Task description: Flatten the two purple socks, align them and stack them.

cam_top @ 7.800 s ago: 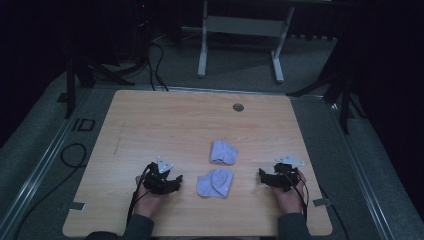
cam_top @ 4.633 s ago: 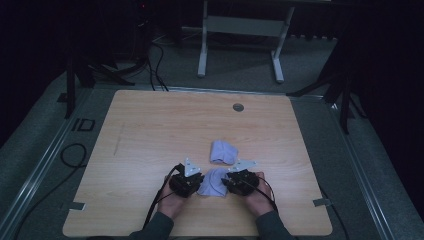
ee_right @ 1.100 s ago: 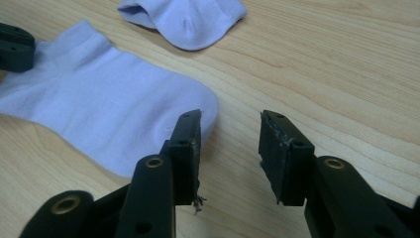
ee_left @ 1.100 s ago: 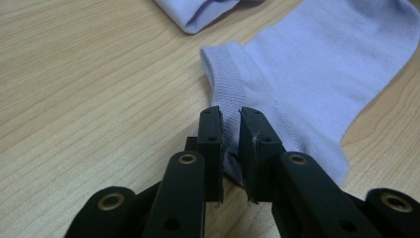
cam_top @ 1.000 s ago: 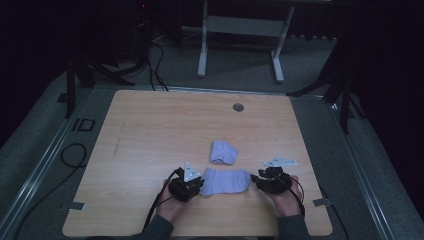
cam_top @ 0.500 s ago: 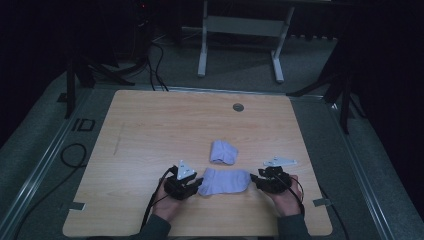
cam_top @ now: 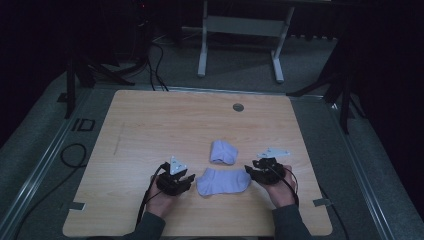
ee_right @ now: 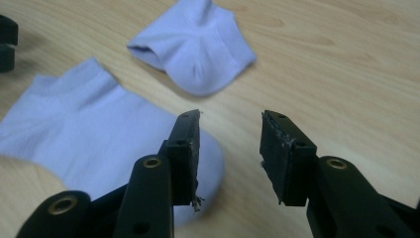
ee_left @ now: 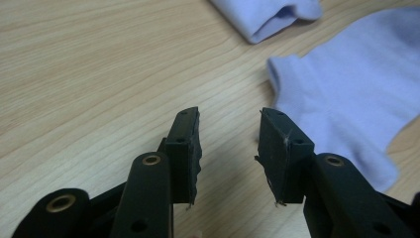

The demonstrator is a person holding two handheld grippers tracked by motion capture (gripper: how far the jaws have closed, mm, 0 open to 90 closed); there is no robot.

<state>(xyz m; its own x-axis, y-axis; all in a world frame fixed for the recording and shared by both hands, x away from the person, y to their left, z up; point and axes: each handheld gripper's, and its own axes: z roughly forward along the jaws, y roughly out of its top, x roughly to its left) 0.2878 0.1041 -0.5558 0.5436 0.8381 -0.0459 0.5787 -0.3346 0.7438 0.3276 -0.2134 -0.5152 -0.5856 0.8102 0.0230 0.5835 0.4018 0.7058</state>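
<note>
Two pale lavender socks lie on the wooden table (cam_top: 150,130). One sock is spread flat (cam_top: 222,181) near the front edge, and a folded sock (cam_top: 223,152) rests just behind it. My left gripper (cam_top: 186,181) sits a little left of the flat sock's cuff. Its jaws have just been opening and hold nothing. In the left gripper view the flat sock (ee_left: 346,94) lies to the right of the left gripper (ee_left: 229,148). My right gripper (cam_top: 250,172) stands open at the sock's toe end. The right gripper (ee_right: 230,148) has its left jaw over the toe of the flat sock (ee_right: 99,129), with bare wood in the gap.
A round grommet hole (cam_top: 238,107) sits near the table's far edge. A grey metal stand (cam_top: 240,25) is on the floor behind the table. Cables (cam_top: 70,155) lie on the floor at the left. The folded sock (ee_right: 198,44) is ahead of the right jaws.
My left gripper has let go of the flat sock's cuff, opened and backed off to the left. The sock now lies flat and loose between the two grippers.
</note>
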